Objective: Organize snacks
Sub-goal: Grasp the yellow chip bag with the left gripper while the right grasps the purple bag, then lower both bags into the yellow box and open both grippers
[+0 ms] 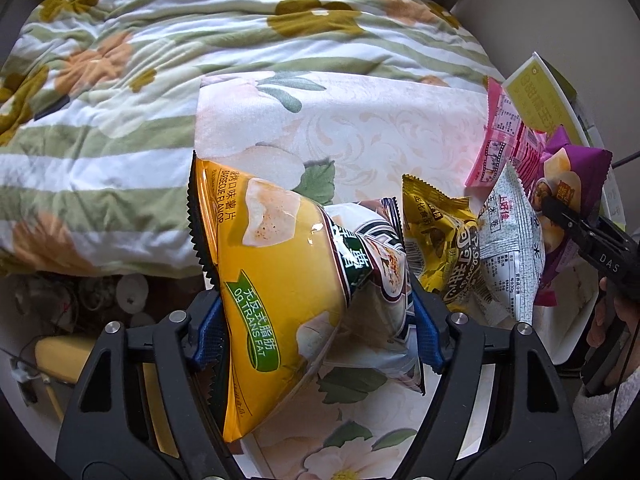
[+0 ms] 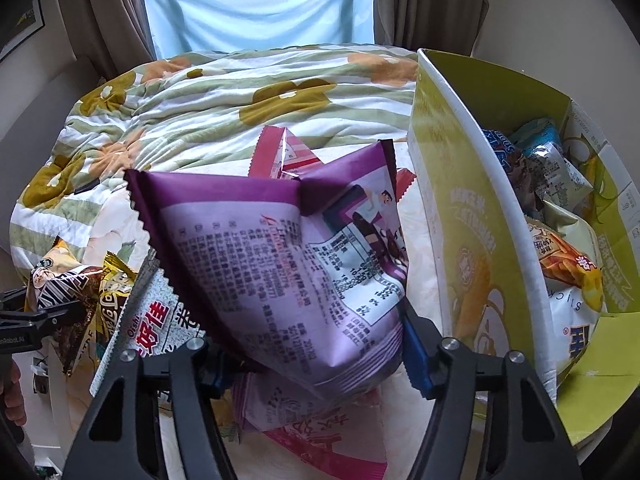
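On the bed: left gripper (image 1: 316, 328) clamps glossy orange-yellow crisp bag (image 1: 276, 280); right gripper (image 2: 316, 364) clamps purple foil snack packet (image 2: 280, 264) (yellow-green cardboard box (image 2: 460, 216) at 3 o'clock).

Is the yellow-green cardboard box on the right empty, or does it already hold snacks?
Partly filled. In the right wrist view the yellow-green cardboard box stands open-topped with several snack packets inside; space remains above them.
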A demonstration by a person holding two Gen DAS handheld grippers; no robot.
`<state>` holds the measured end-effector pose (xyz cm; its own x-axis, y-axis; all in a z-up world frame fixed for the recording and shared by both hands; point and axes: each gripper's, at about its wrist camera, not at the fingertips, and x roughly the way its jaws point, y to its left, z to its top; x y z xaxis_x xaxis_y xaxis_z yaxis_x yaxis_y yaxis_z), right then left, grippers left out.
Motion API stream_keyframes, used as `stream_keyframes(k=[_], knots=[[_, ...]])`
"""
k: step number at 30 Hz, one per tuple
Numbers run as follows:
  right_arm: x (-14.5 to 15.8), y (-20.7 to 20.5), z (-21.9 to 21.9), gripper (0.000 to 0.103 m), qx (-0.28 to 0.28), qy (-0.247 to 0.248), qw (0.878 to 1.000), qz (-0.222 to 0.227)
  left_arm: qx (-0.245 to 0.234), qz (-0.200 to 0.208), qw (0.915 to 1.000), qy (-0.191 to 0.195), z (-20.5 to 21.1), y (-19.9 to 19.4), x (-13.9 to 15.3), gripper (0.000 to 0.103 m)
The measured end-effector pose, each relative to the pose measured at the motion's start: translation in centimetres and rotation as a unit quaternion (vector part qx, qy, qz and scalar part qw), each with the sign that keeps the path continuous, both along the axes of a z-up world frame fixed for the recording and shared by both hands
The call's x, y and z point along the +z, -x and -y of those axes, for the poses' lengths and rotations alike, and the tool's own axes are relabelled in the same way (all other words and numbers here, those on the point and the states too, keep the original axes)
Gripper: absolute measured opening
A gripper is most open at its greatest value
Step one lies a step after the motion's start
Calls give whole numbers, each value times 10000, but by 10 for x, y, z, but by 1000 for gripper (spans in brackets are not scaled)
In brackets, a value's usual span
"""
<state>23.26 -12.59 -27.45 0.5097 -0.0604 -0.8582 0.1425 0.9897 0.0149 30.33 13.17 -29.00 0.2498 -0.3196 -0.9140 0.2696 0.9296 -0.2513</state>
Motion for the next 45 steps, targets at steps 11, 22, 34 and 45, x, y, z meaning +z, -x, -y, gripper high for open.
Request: stream_keyframes(k=[11, 22, 34, 45], knots=[[23, 17, 4, 58, -54, -31, 9999, 152, 164, 279, 9995, -57, -2, 8, 25, 73], [78, 39, 16, 58, 169, -252, 9969, 720, 445, 709, 9965, -46, 8, 23, 82, 73], [147, 55, 102, 58, 692, -353, 9884, 1308, 604, 1394, 9879, 324, 114, 42, 178, 73], [170, 68, 209, 58, 636, -266, 9875, 1420, -37, 1577, 9863, 487, 278, 36, 199, 73]])
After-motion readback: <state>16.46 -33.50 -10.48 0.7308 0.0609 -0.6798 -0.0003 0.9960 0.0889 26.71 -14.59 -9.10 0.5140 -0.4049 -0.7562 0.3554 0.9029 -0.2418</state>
